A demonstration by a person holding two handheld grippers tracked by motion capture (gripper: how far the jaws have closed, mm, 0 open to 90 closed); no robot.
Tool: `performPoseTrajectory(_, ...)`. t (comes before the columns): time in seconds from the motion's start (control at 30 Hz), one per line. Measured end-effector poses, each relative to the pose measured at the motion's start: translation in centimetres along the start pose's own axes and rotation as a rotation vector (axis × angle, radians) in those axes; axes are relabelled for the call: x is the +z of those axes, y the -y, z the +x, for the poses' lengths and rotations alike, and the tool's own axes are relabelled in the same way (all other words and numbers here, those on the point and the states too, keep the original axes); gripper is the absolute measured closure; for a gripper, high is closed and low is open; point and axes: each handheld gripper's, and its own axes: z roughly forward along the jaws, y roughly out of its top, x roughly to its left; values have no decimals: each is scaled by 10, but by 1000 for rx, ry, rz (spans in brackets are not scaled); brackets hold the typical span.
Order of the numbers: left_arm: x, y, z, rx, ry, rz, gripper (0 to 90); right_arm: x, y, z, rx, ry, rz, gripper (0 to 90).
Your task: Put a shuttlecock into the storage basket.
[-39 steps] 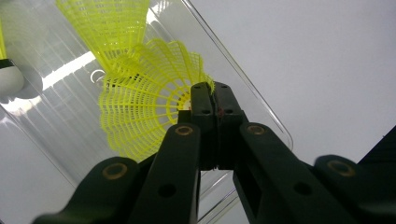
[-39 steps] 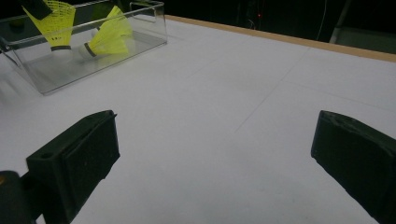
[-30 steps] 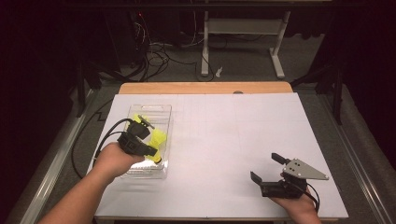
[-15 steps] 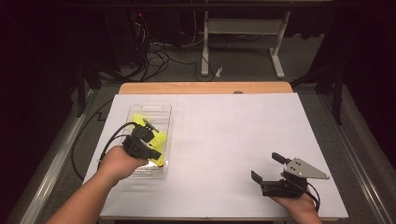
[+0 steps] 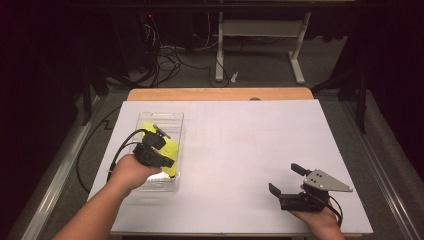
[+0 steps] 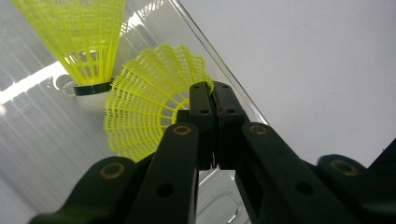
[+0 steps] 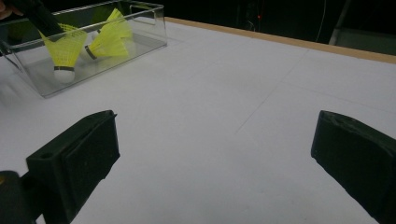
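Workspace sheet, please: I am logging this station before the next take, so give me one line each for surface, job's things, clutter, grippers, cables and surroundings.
Surface: white table top, wooden strip along its far edge.
Job's things: clear plastic box at the table's left; two yellow shuttlecocks inside, near shuttlecock and far shuttlecock.
Clutter: nothing seen.
Grippers: left gripper over the box, jaws closed on the near shuttlecock's skirt rim; right gripper at the near right, jaws wide apart, holding nothing.
Cables: black cable loops off the left gripper past the table's left edge; floor wires beyond the table.
Surroundings: dark room, white desk frame behind.
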Motion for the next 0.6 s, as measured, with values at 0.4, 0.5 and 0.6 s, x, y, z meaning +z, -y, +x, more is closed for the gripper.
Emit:
performPoseTrajectory(0.4, -2, 0, -1, 2, 28, 20, 895, 0, 0, 0, 2, 1, 2, 13)
performPoseTrajectory(0.5, -3, 1, 1, -5, 28, 33, 896, 1, 0, 0, 1, 4, -1, 14)
performPoseTrajectory(0.6, -2, 1, 2, -2, 30, 40, 897, 1, 0, 1, -3, 2, 0, 13)
